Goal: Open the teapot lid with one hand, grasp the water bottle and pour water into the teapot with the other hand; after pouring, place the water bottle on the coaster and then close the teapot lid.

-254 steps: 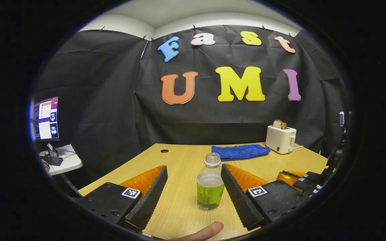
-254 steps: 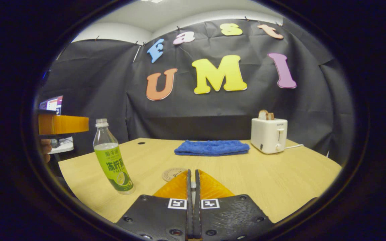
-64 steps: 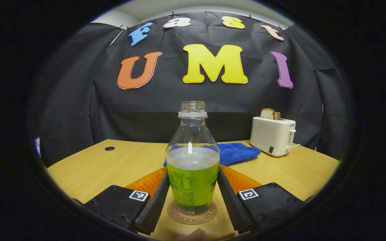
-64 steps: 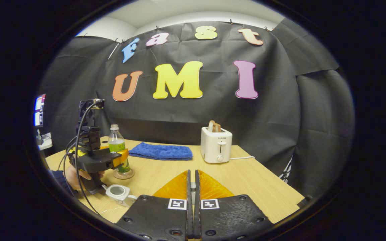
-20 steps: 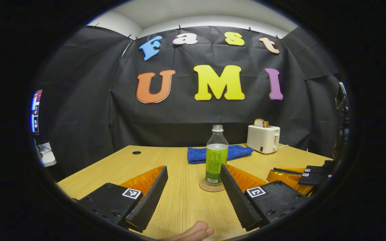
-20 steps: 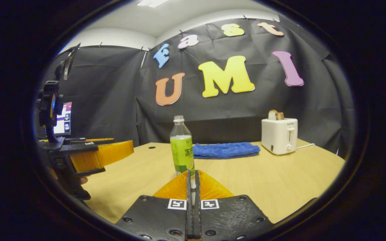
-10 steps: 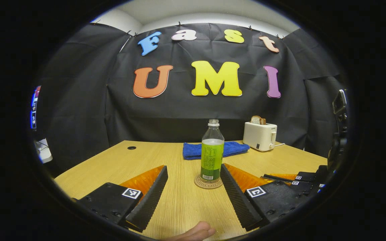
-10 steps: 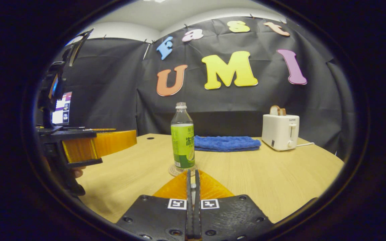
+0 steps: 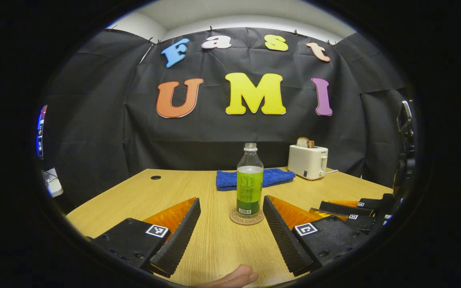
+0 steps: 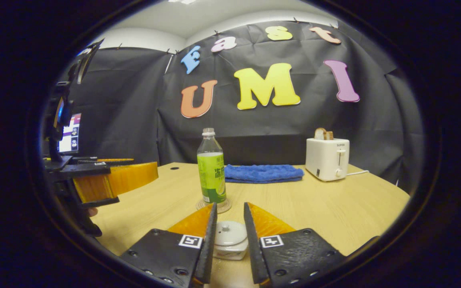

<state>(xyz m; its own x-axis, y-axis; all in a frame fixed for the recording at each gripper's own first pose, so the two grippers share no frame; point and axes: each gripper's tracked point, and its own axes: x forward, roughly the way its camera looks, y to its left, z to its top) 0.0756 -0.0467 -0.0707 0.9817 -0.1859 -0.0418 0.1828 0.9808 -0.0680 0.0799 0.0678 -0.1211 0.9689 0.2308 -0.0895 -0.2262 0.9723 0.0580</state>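
The clear water bottle (image 9: pixel 249 180) with a green label stands upright and uncapped on the round coaster (image 9: pixel 246 218). My left gripper (image 9: pixel 231 199) is open, its tips just short of the coaster, with nothing between them. A thumb (image 9: pixel 232 277) shows at the bottom edge. In the right gripper view, the small white teapot (image 10: pixel 230 245) sits with its lid (image 10: pixel 229 233) on it, low between the fingers of my open right gripper (image 10: pixel 229 205). The fingers flank the teapot without pressing it. The bottle (image 10: pixel 211 172) and coaster (image 10: pixel 214 206) stand just beyond the teapot.
A blue towel (image 10: pixel 262 173) lies at the back of the wooden table (image 10: pixel 334 212), with a white toaster (image 10: pixel 327 159) holding bread to its right. The left gripper (image 10: pixel 150 172) hangs at the left. The right gripper (image 9: pixel 319 206) sits at the right. A monitor (image 10: pixel 69 138) glows far left.
My right gripper has gone from shut to open, and the lidded teapot now shows between its fingers. The left gripper has stayed open and drifted slightly back from the bottle.
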